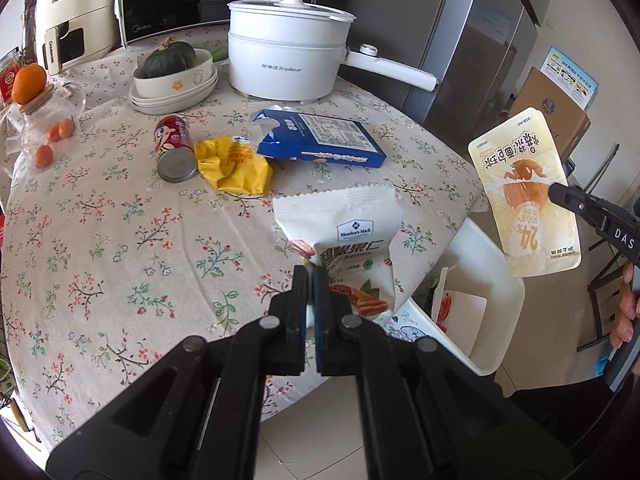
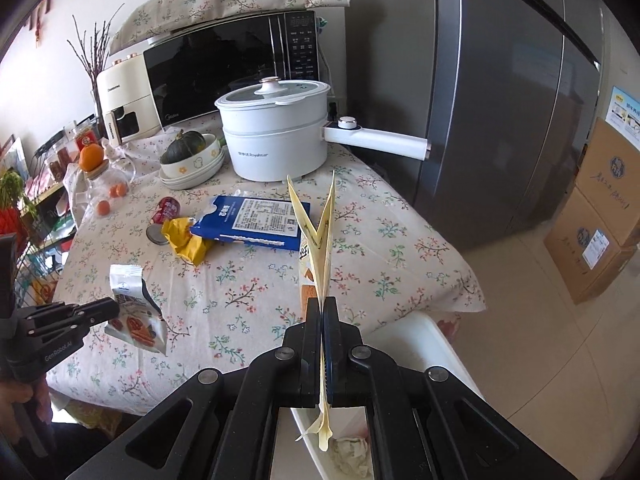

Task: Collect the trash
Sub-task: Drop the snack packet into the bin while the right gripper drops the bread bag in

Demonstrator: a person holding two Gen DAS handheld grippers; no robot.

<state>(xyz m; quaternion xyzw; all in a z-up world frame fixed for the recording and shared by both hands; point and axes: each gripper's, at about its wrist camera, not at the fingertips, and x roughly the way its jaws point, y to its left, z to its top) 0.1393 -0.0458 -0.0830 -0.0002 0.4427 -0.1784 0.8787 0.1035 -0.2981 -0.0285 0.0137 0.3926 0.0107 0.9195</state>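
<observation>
My left gripper (image 1: 311,270) is shut on a white nut-kernel packet (image 1: 344,232), held above the table's near edge; it also shows in the right wrist view (image 2: 132,308). My right gripper (image 2: 322,303) is shut on a pale yellow bread wrapper (image 2: 320,240), seen edge-on, above the white trash bin (image 2: 436,344). In the left wrist view the wrapper (image 1: 524,196) hangs over the bin (image 1: 480,276). On the table lie a blue carton (image 1: 320,140), a crumpled yellow wrapper (image 1: 234,166) and a red can (image 1: 174,148) on its side.
A white electric pot (image 1: 288,64) with a long handle, stacked bowls holding a squash (image 1: 172,76), a glass teapot with oranges (image 1: 40,120), a microwave (image 2: 228,64) and a grey fridge (image 2: 500,100) stand behind. Cardboard boxes (image 2: 600,216) sit on the floor at right.
</observation>
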